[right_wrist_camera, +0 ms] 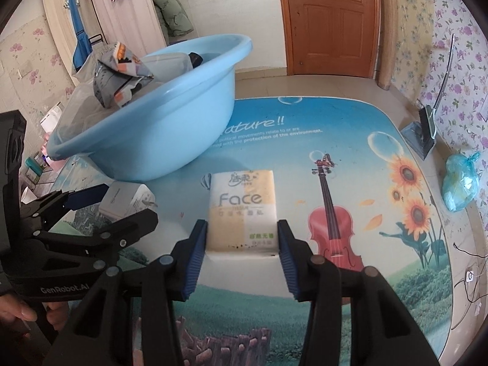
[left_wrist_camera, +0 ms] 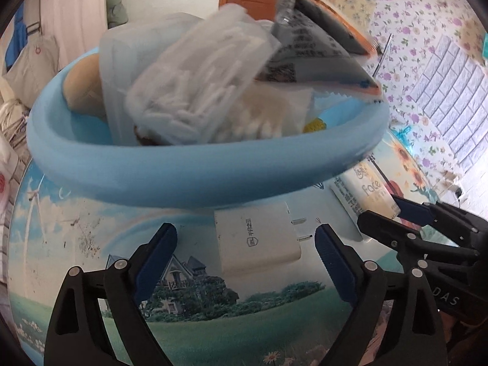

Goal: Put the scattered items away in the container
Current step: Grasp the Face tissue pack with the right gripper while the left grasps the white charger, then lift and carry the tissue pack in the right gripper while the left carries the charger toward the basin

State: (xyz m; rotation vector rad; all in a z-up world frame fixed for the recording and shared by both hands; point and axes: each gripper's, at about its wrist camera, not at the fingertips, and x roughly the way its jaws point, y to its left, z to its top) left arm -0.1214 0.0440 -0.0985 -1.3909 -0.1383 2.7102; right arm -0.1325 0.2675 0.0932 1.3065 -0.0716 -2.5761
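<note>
The printed bench [right_wrist_camera: 350,140] under me carries everything, and the biggest thing on it is the light blue basin [left_wrist_camera: 170,167], which sits at the far left of the bench in my right view and fills the middle of my left view. It is heaped above its rim: a clear bag of white cotton swabs [left_wrist_camera: 195,91] lies on top, a grey and orange snack packet [left_wrist_camera: 320,45] leans over the far edge, a tan rounded thing [left_wrist_camera: 82,85] sits against the left inner wall, and something yellow [left_wrist_camera: 314,126] peeks out low on the right. What lies deeper I cannot tell.

Outside the basin, the pack of Face tissues [right_wrist_camera: 242,210] lies flat on the bench near the basin. My right gripper [right_wrist_camera: 242,241] has its jaws spread to either side of the pack's near end, the blue pads just beside its edges; I cannot tell whether they touch.

The white charger [left_wrist_camera: 256,241] lies on the bench just in front of the basin, between the widely parted, empty jaws of my left gripper [left_wrist_camera: 244,244].
</note>
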